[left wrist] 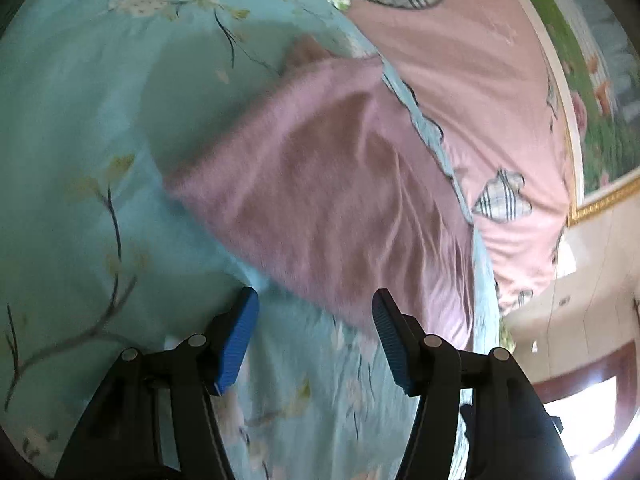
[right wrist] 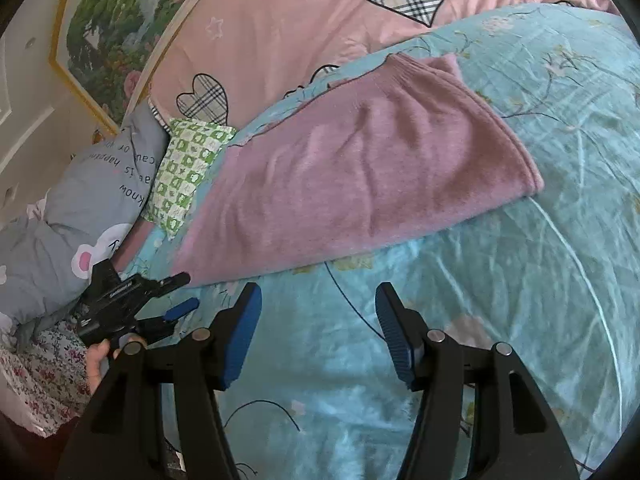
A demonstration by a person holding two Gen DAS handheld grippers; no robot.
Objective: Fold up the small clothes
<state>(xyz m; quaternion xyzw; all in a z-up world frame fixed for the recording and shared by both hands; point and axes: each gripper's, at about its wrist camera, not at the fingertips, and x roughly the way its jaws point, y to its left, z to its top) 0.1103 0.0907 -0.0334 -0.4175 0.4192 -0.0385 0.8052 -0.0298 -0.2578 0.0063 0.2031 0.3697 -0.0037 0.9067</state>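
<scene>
A mauve-pink knit garment (right wrist: pixel 360 176) lies flat and folded on the light blue floral bedspread (right wrist: pixel 480 320). It also shows in the left wrist view (left wrist: pixel 332 200), blurred. My left gripper (left wrist: pixel 316 312) is open and empty, just short of the garment's near edge. It also shows in the right wrist view (right wrist: pixel 180 292), at the garment's left corner, held by a hand. My right gripper (right wrist: pixel 318 304) is open and empty, hovering over the bedspread just below the garment's near edge.
A pink quilt with plaid hearts (right wrist: pixel 300 20) lies beyond the garment. A green checked pillow (right wrist: pixel 184 176) and a grey printed pillow (right wrist: pixel 80 216) sit at the left. A framed picture (right wrist: pixel 108 28) hangs on the wall behind.
</scene>
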